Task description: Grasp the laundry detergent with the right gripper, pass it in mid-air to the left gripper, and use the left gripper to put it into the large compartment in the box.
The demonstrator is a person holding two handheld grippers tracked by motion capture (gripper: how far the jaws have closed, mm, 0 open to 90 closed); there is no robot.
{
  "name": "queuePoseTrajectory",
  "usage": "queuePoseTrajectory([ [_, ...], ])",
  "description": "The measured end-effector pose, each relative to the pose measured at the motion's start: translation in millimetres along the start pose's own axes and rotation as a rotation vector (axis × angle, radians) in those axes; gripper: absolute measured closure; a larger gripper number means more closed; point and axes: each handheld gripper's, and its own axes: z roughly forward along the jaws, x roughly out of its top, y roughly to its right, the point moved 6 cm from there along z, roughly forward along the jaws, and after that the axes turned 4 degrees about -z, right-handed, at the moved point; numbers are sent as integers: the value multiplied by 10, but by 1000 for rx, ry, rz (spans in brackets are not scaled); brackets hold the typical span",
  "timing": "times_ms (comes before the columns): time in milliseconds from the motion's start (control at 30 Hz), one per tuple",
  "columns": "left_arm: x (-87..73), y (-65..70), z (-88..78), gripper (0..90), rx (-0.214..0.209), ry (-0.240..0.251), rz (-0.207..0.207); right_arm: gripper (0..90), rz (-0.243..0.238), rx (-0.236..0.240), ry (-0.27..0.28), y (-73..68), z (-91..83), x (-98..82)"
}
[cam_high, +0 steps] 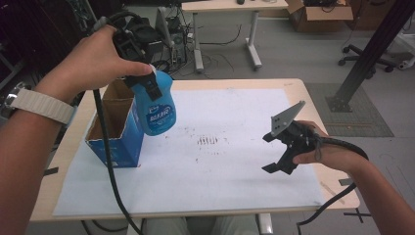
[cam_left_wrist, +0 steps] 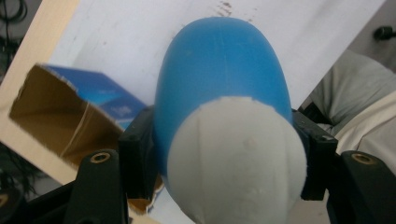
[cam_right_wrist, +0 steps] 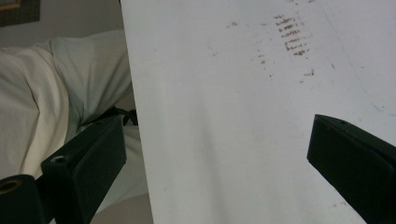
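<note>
While my left gripper [cam_high: 147, 81] hangs above the table [cam_high: 293, 88] at about ten o'clock in the high view, I record its jaws clamped on the neck end of a blue bottle [cam_high: 157, 108]. In the left gripper view the bottle [cam_left_wrist: 219, 88] sits squarely between the jaws, its white cap [cam_left_wrist: 236, 158] toward the camera. I note the bottle clear of the white sheet [cam_high: 220, 166], its base pointing down, just beside the open blue carton [cam_high: 117, 129], which stands at nine o'clock on the sheet. My right gripper [cam_high: 274, 152] is at about four o'clock, low over the sheet, jaws spread wide with nothing between them. Brown scuff marks [cam_high: 208, 141] sit near the sheet's centre.
</note>
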Motion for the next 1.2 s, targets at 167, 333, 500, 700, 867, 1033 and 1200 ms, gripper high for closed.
queuePoseTrajectory([
  [167, -48, -124, -92, 378, 19, -4, -118, 42, 9, -9, -8, 10, -26, -51],
  [333, -90, -234, -181, 378, 43, 2, -232, 42, 8, -13, -10, 19, -36, -60],
  [500, -158, -354, -262, 378, 62, 17, -334, 42, 2, -10, -11, 17, -40, -50],
  [700, -271, -503, -324, 378, 82, 37, -445, 42, -4, -4, -15, 8, -48, -42],
  [867, -376, -631, -354, 378, 101, 38, -527, 40, -3, -3, -16, 15, -56, -36],
  [1033, -473, -733, -348, 378, 114, 45, -592, 40, -10, 2, -19, 23, -42, -22],
  [1200, -551, -825, -313, 378, 115, 51, -638, 41, -10, 8, -19, 24, -17, -3],
])
